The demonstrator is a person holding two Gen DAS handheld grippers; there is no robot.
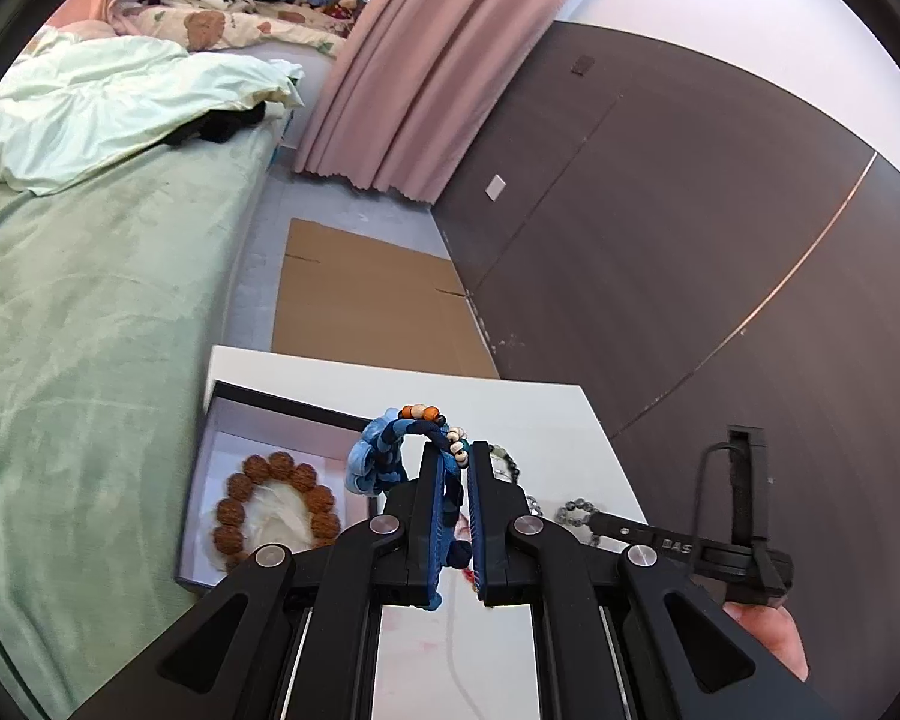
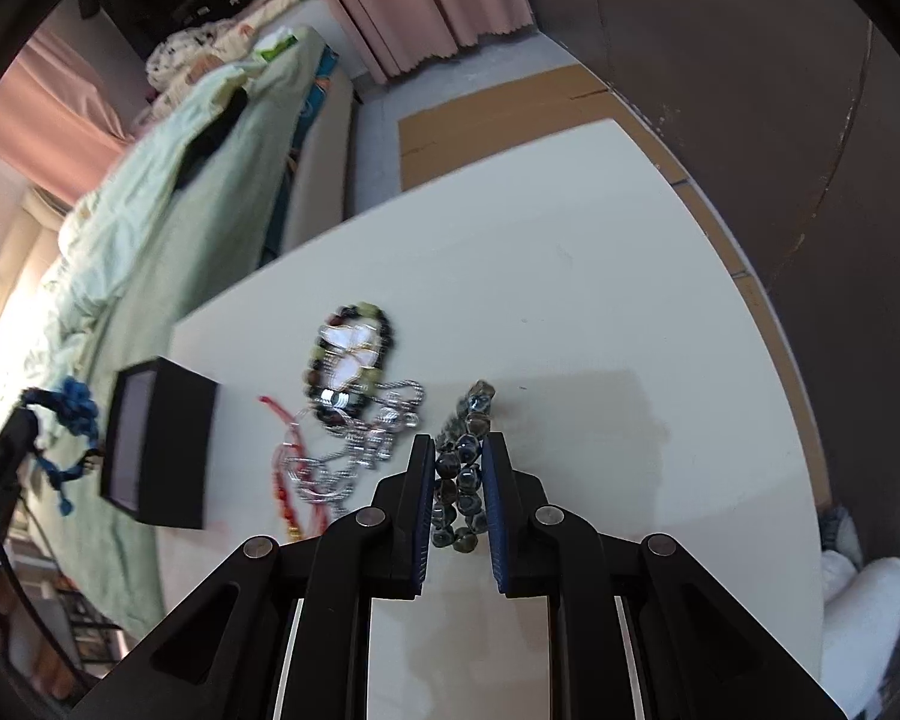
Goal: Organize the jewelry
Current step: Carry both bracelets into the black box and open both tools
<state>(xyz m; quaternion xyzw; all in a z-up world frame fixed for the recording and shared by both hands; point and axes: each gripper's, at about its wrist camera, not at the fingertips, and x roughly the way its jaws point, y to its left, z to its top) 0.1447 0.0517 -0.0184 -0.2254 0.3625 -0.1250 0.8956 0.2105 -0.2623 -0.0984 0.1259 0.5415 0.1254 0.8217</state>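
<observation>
In the left wrist view, a blue braided bracelet [image 1: 417, 450] with orange and white beads is clenched between the left gripper [image 1: 455, 468] fingers, above the white table [image 1: 546, 414]. At 9 o'clock of it, a brown bead bracelet [image 1: 276, 510] lies in an open box [image 1: 210, 480].

In the right wrist view, a dark stone bracelet [image 2: 462, 474] is seen between the 2 right gripper [image 2: 459, 468] fingers, resting on the table; whether it is gripped cannot be told. At 10 o'clock, a silver chain [image 2: 360, 444] and a green-and-dark bead bracelet [image 2: 354, 360] are heaped.

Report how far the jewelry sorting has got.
Done: one brown bead bracelet lies in the open black box. In hand: the left gripper has its jaws shut on a blue cord bracelet, raised near the box; the right gripper straddles a dark stone bracelet on the white table. Left: the green bead bracelet, silver chain and red strand.
</observation>
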